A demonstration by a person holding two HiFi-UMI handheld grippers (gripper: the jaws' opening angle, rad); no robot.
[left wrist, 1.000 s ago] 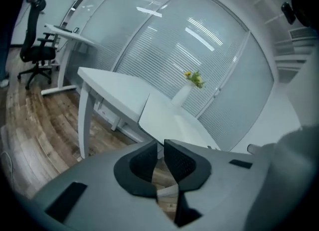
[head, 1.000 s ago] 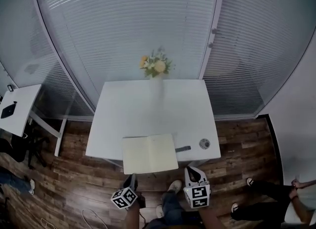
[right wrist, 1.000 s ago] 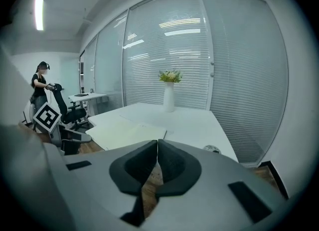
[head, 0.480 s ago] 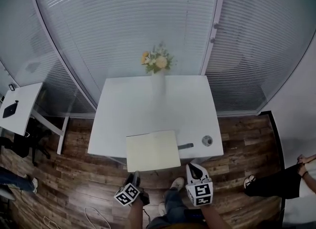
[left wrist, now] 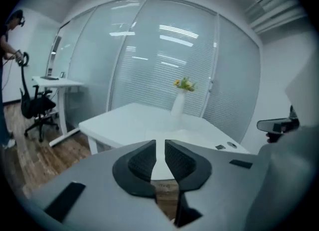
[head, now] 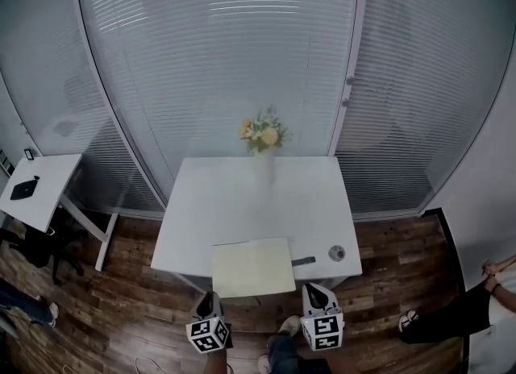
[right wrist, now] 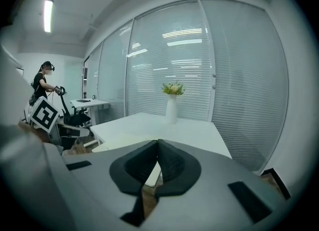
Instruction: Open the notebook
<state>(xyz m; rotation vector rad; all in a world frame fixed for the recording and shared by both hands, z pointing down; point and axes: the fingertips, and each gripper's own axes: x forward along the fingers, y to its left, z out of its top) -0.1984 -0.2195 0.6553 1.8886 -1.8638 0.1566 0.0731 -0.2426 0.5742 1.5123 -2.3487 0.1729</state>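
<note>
My left tongs [left wrist: 160,148] stand a narrow slit apart with nothing between the pads. They have just been closing. My right tongs [right wrist: 158,145] are pressed fully together, also on nothing. Both hang off the front edge of the white tabletop [head: 242,195], short of it and touching nothing.

The notebook [head: 251,266] lies flat at the front of the tabletop, pale cream face up, with its near edge reaching out past the tabletop's front edge. From my feeds I can read no title, brand or writing on it. Just beside its right edge lies a small dark oblong object [head: 303,261], and a little further right sits a small round grey thing [head: 336,253]. Neither shows any lettering I can make out. At the far edge of the tabletop stands a white vase [right wrist: 171,109] of yellow and white flowers [head: 262,133], against the glass wall with its blinds.

The only markings I can see clearly are the black-and-white square patterns on the marker cubes [head: 210,334]. Low in the left gripper view, under the slit, there is a faint line of print [left wrist: 167,186], too blurred to read.

A second white desk [head: 36,191] stands well apart to the left.
</note>
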